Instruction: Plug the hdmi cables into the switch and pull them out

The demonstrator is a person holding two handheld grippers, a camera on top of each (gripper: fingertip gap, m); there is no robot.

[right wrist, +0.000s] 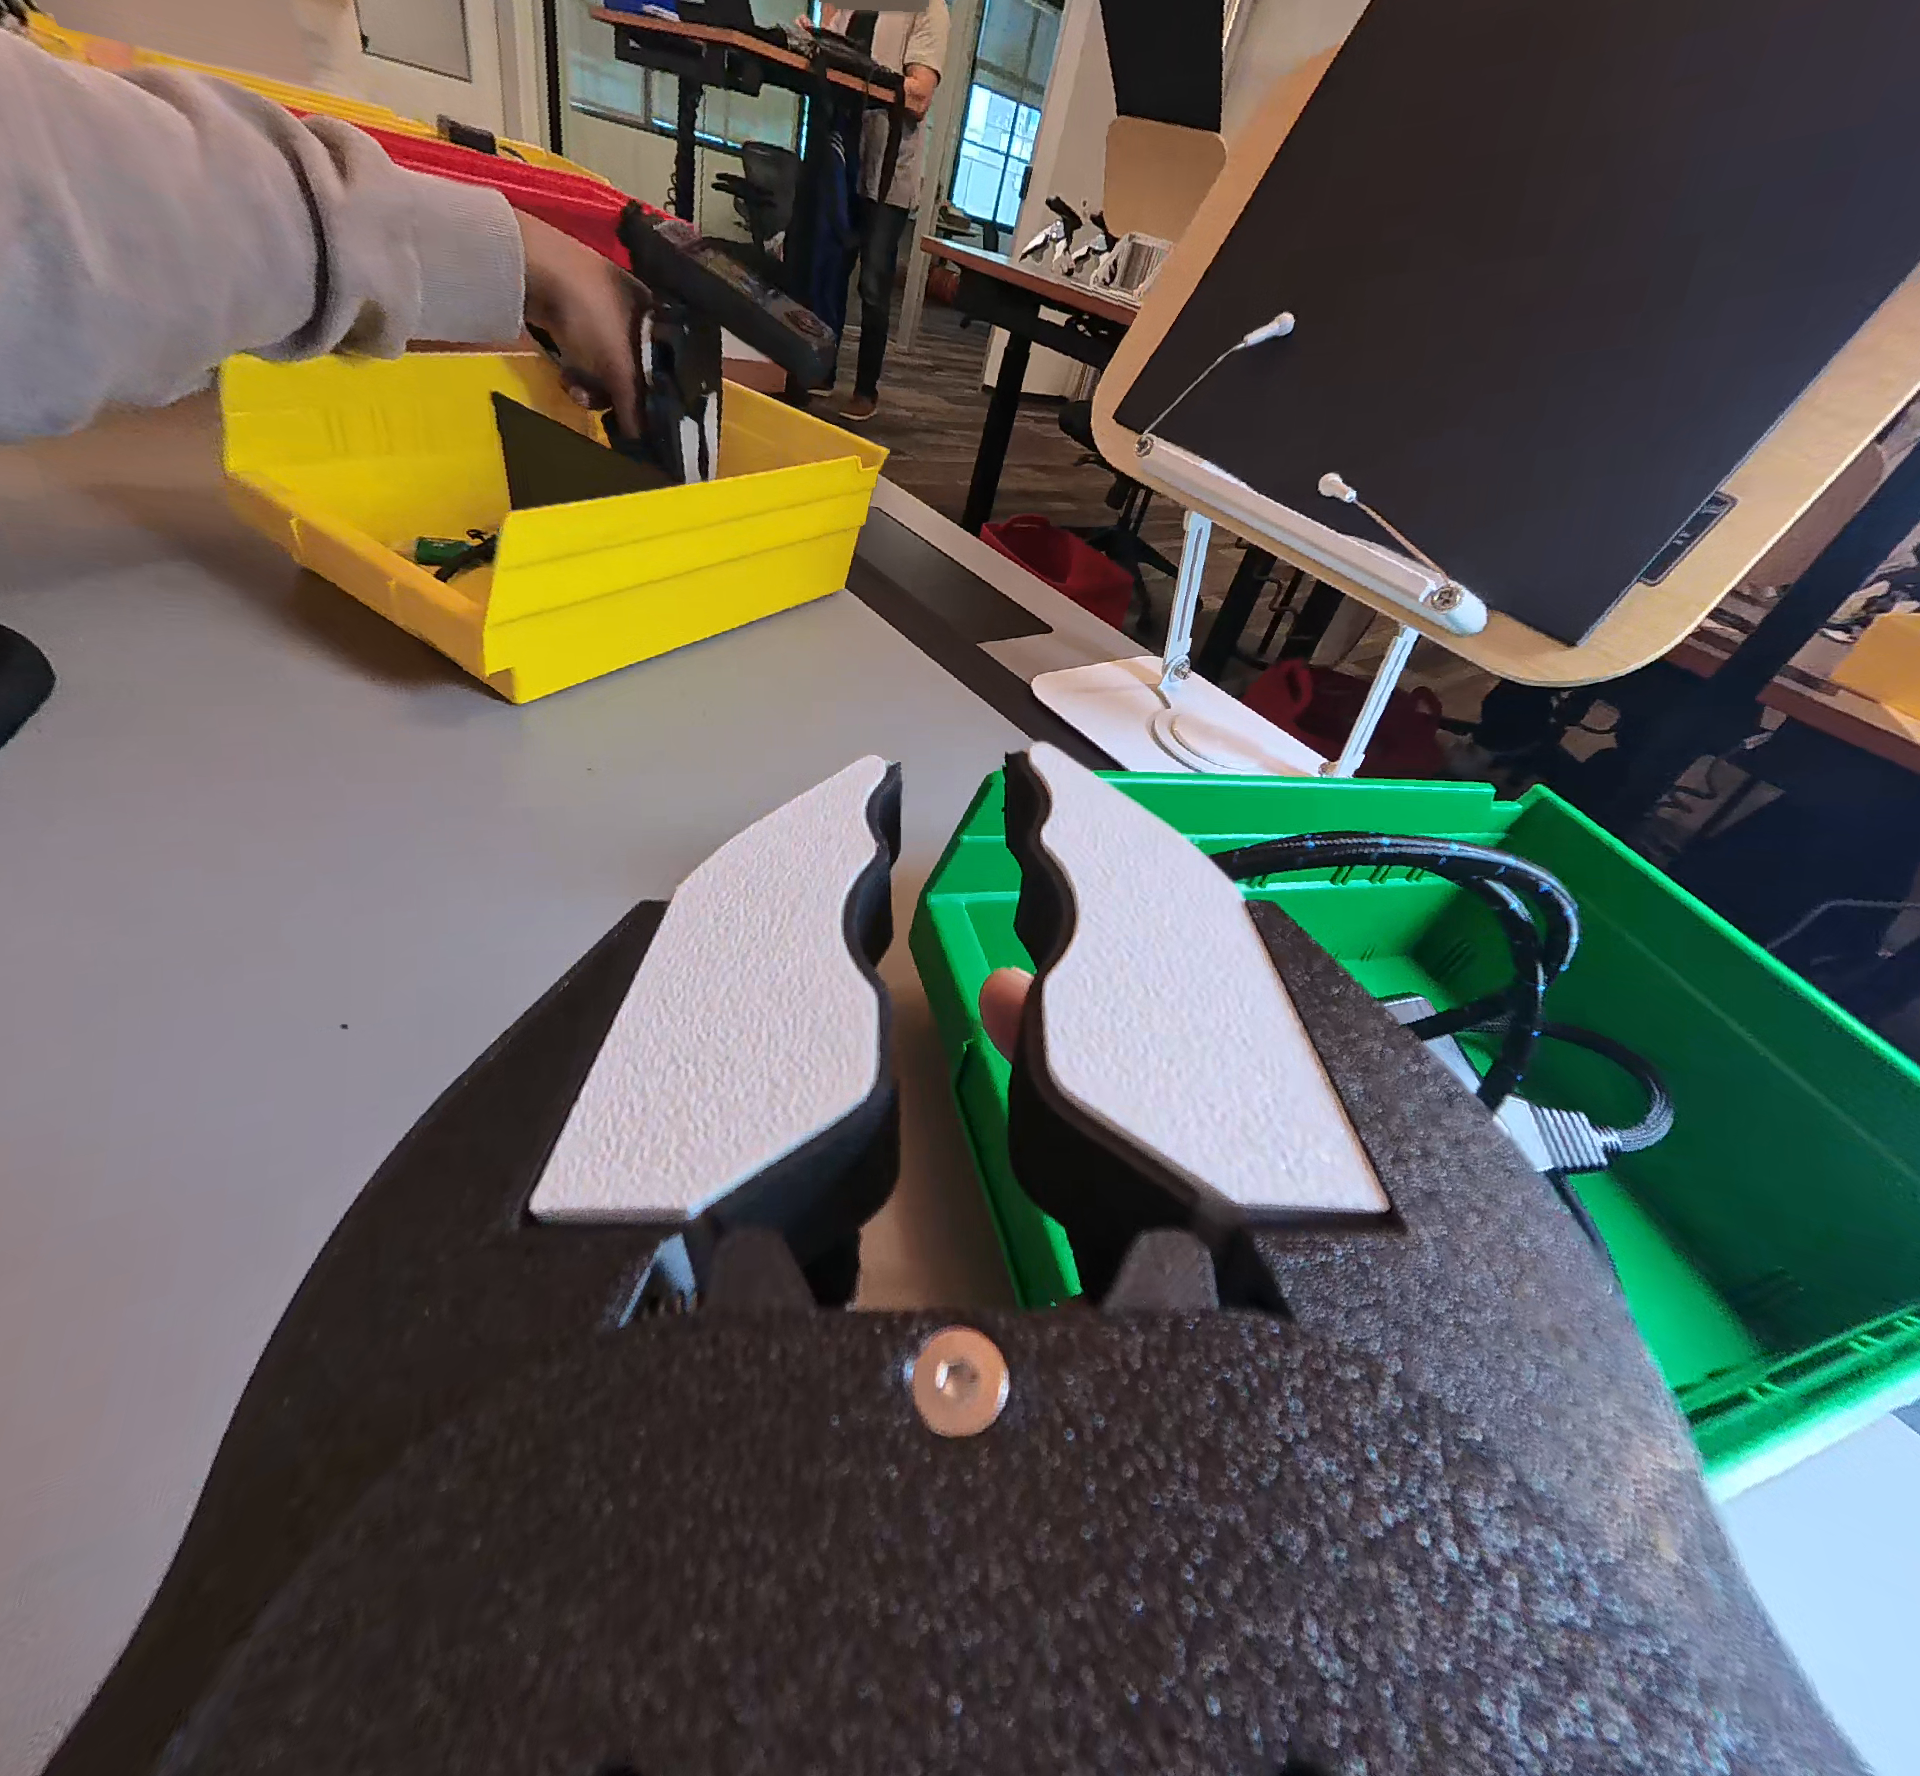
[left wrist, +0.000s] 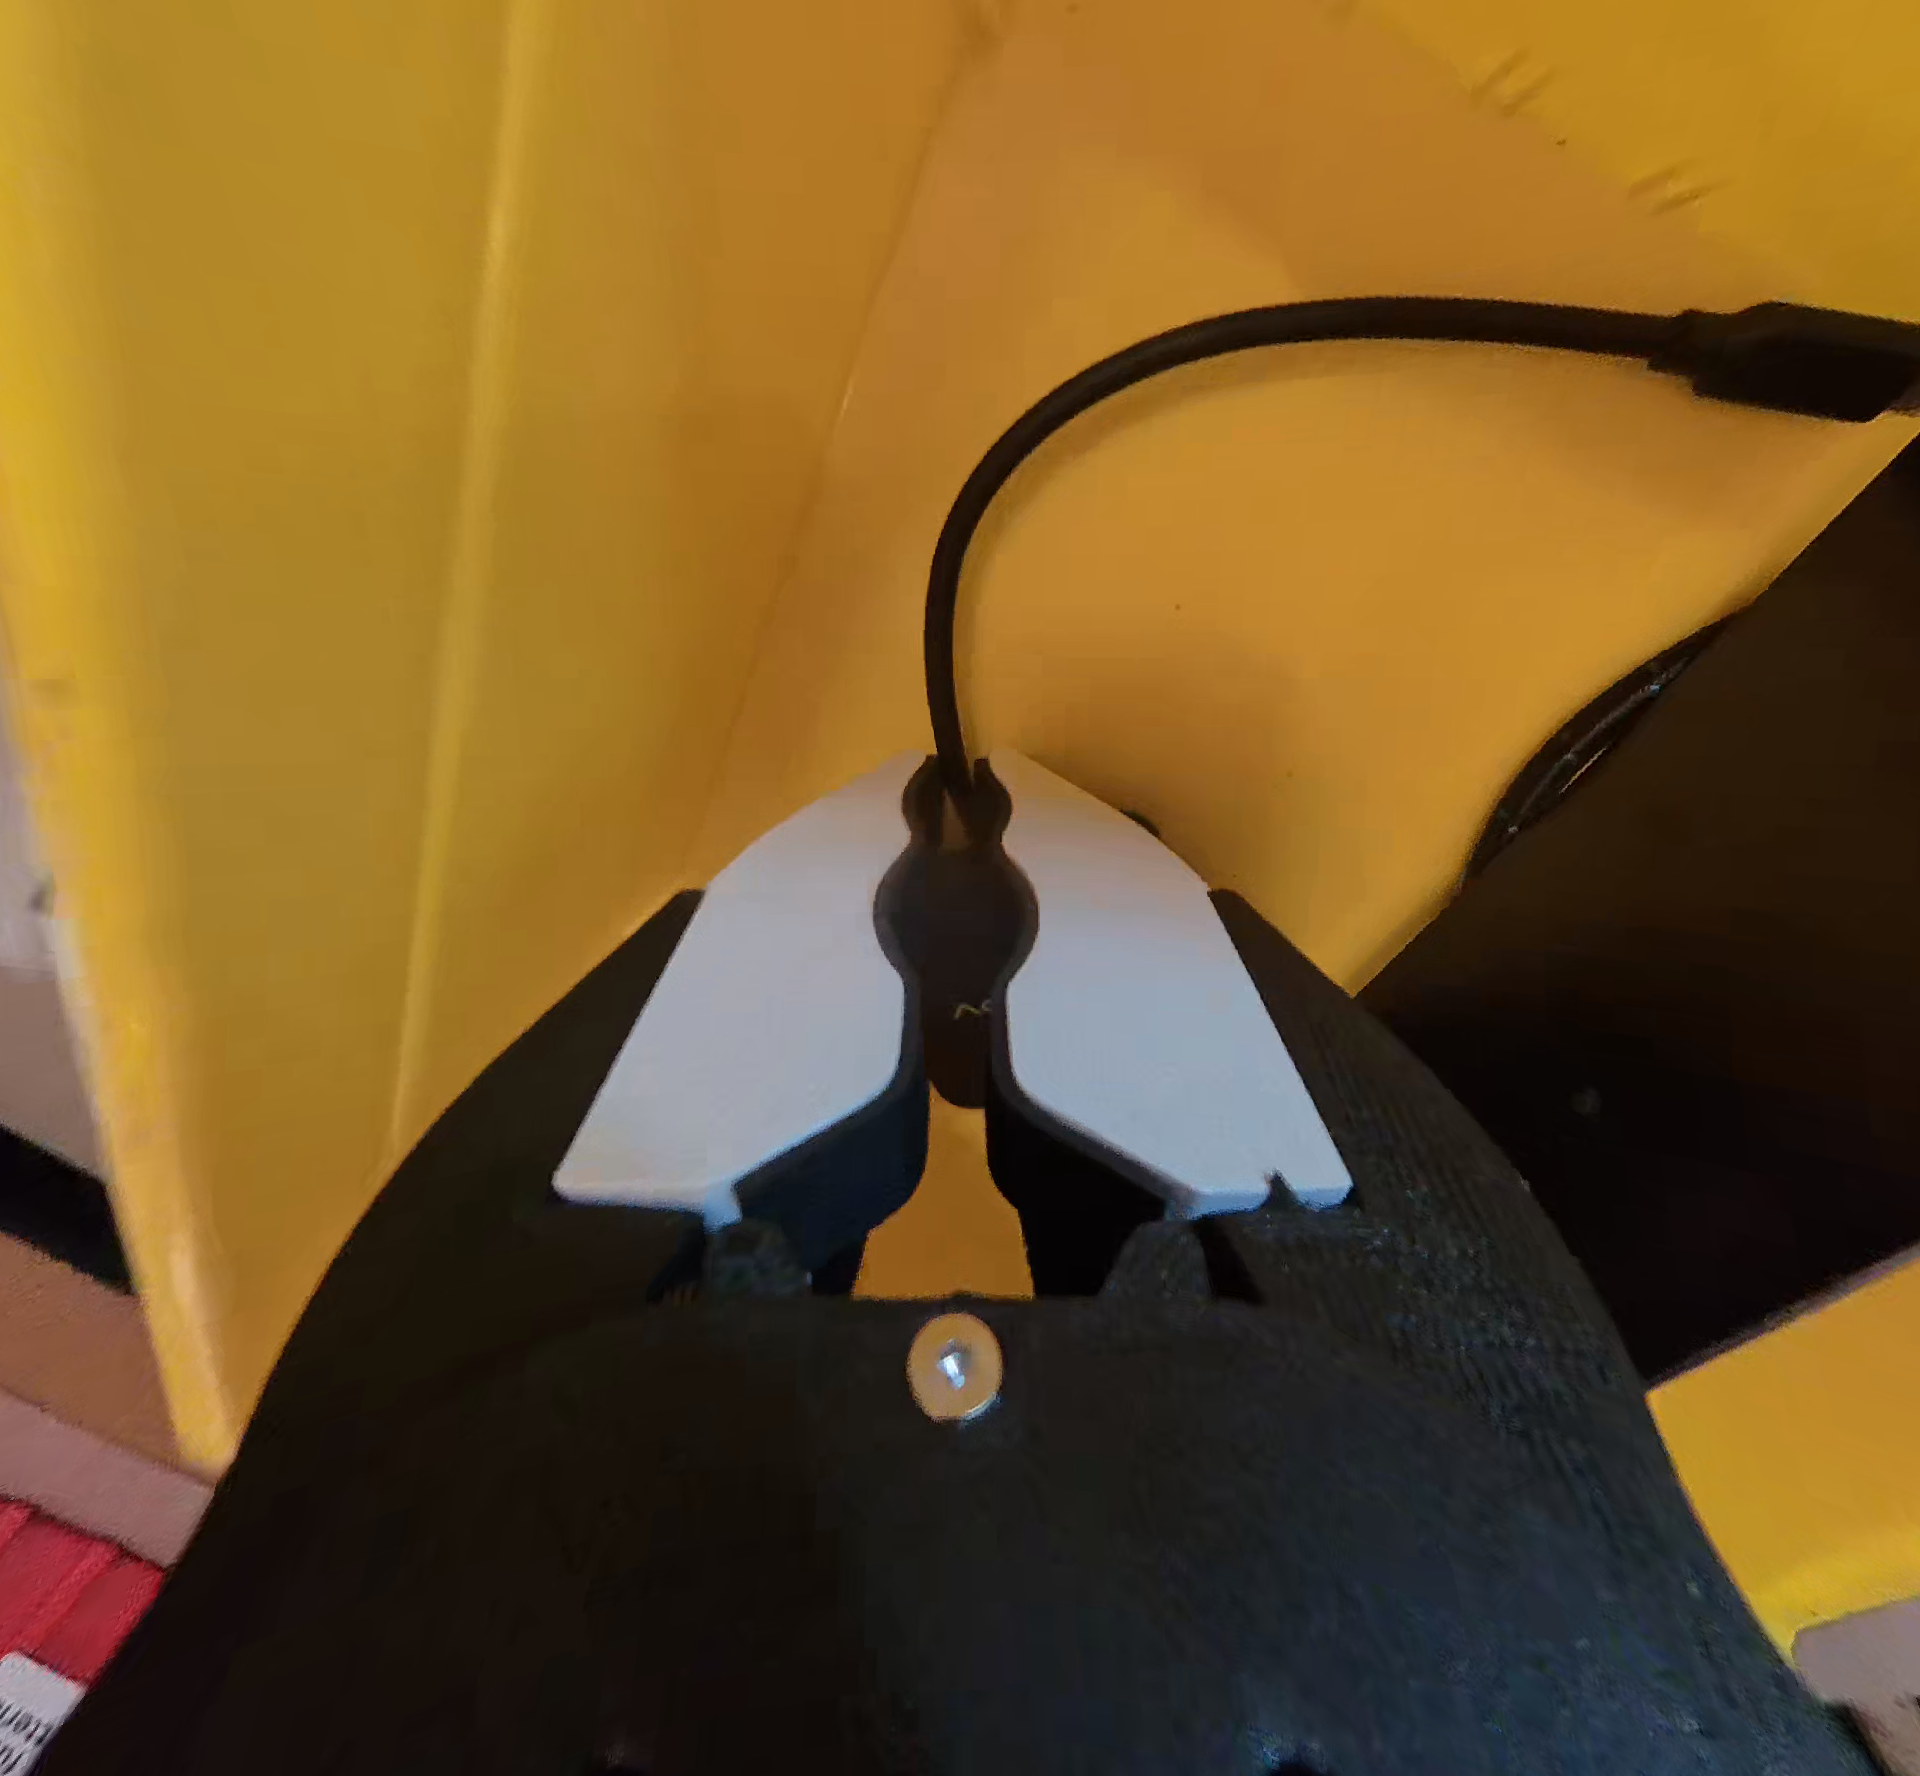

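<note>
Black textured tool (right wrist: 951, 781), white finger plates, silver screw, grey sleeve (right wrist: 208, 240)

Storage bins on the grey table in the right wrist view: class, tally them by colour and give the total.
Yellow bin: 1
Green bin: 1
Total: 2
The left gripper reaches into the yellow one; a braided black cable lies in the green one.
</note>
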